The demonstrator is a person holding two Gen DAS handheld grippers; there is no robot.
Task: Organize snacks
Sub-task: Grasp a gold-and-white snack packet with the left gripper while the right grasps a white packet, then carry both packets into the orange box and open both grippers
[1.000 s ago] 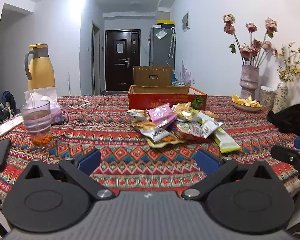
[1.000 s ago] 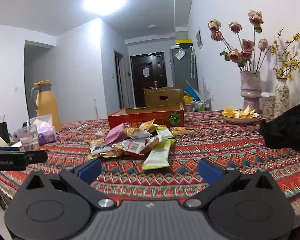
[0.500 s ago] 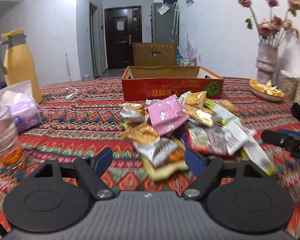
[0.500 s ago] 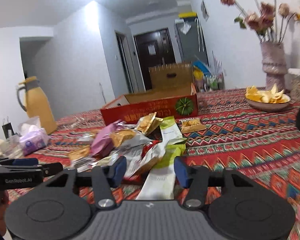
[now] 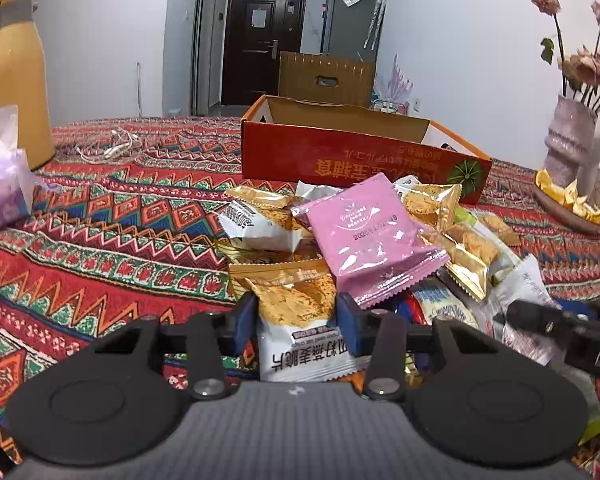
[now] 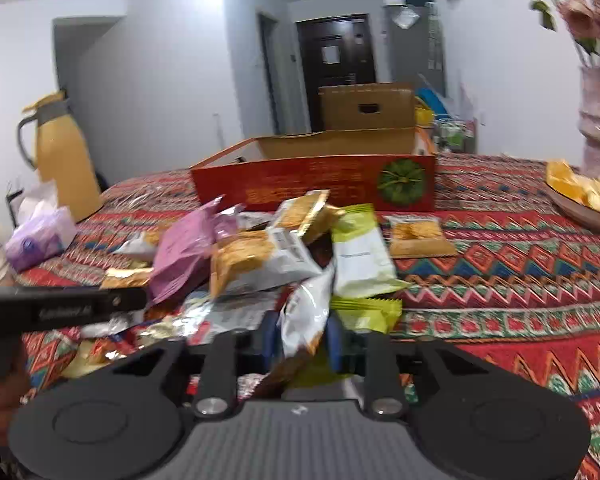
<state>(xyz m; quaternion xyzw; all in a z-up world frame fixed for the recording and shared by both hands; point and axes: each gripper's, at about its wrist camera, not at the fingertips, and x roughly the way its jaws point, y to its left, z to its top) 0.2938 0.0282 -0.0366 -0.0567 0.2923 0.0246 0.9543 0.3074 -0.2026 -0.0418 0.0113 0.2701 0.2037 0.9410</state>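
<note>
A heap of snack packets lies on the patterned tablecloth in front of an open red cardboard box [image 5: 340, 156] [image 6: 312, 184]. A pink packet [image 5: 368, 236] [image 6: 184, 248] tops the heap. My left gripper [image 5: 296, 318] is at the heap's near edge, its jaws closing. Both blue pads touch the sides of a white-and-gold cracker packet [image 5: 296, 304]. My right gripper [image 6: 302, 336] is shut on a crumpled white packet [image 6: 306, 312], beside a green packet [image 6: 360, 256]. Each gripper's black finger shows at the edge of the other view.
A yellow jug [image 5: 8, 80] and a tissue pack [image 5: 0, 184] stand at the left, with earphones [image 5: 108, 148] behind them. A vase of dried flowers [image 5: 572, 136] and a dish of orange peel [image 6: 584, 196] are at the right. A brown box [image 5: 326, 76] stands beyond the red one.
Both grippers moved forward from the table's edge into the heap. Their jaws went from wide open to closed around a packet each.
</note>
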